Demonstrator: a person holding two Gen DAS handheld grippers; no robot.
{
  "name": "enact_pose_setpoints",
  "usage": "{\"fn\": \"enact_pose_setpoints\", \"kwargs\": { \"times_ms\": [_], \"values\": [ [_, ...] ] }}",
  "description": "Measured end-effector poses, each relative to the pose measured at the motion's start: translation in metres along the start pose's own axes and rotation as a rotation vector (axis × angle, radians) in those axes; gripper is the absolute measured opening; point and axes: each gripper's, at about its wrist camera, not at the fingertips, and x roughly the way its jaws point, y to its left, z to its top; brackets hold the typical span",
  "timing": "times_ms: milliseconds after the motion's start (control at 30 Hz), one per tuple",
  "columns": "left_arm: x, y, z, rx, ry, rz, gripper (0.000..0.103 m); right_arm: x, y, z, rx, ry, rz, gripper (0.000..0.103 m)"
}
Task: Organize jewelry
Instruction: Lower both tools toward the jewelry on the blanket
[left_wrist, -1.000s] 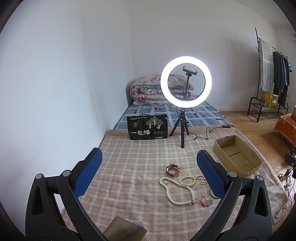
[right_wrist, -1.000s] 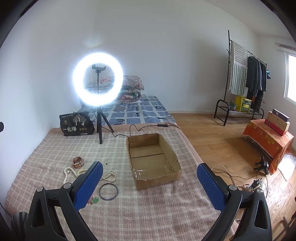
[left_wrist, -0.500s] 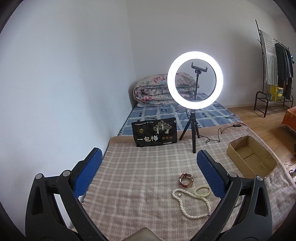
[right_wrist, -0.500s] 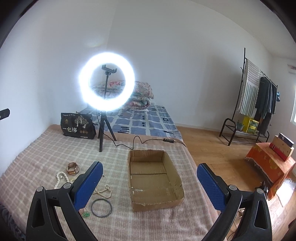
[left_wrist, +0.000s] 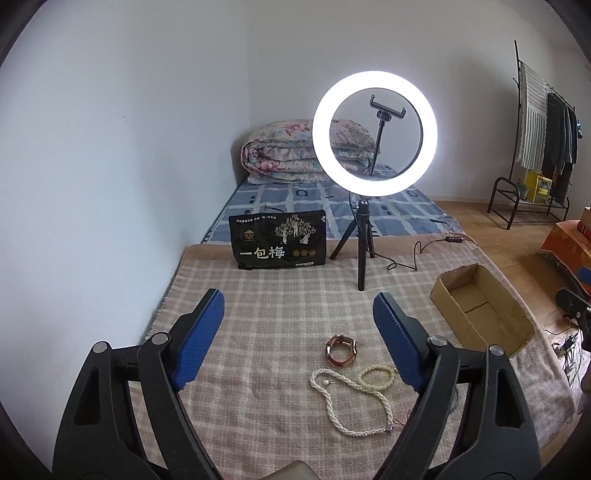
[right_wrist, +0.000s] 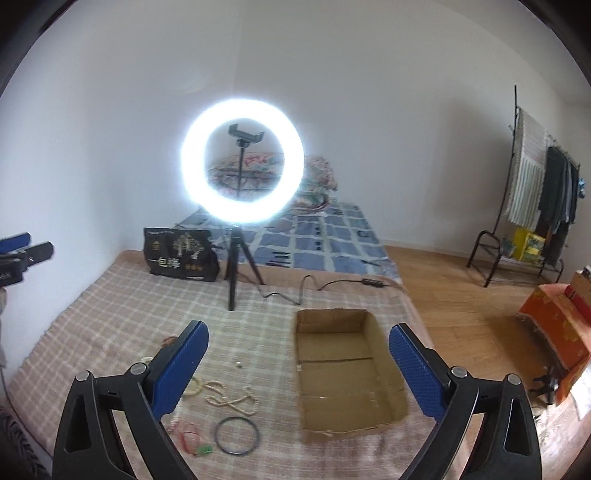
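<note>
Cardboard box (right_wrist: 347, 373) beside pearl necklace (left_wrist: 351, 402); both hand-held grippers (left_wrist: 299, 332) (right_wrist: 297, 354) gape, holding nothing.

The black bag (left_wrist: 277, 240) standing at the far edge of the checked blanket (left_wrist: 258, 321) carries large white characters reading "一包梅"; its smaller print and round gold emblems are too small to read
</note>
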Motion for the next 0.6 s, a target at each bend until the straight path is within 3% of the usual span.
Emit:
{"fn": "enact_pose_setpoints", "kwargs": {
  "times_ms": [200,267,400,467,600],
  "values": [
    [0.032,0.004,-0.027,-0.006,0.101,-0.025,0.074,0.040,0.008,-0.030,0.071,0.120,0.084,0.091],
    [0.042,0.007,-0.036,-0.016,0.128,-0.030,0.074,0.058,0.009,-0.043,0.070,0.179,0.076,0.077],
    [0.065,0.015,-0.059,-0.042,0.193,-0.045,0.069,0.088,0.006,-0.071,0.101,0.290,0.119,0.072],
    [0.078,0.017,-0.071,-0.055,0.234,-0.053,0.063,0.099,0.002,-0.087,0.124,0.343,0.141,0.064],
    [0.105,0.017,-0.098,-0.080,0.338,-0.093,0.062,0.110,-0.001,-0.112,0.118,0.410,0.139,0.059]
  ]
}}
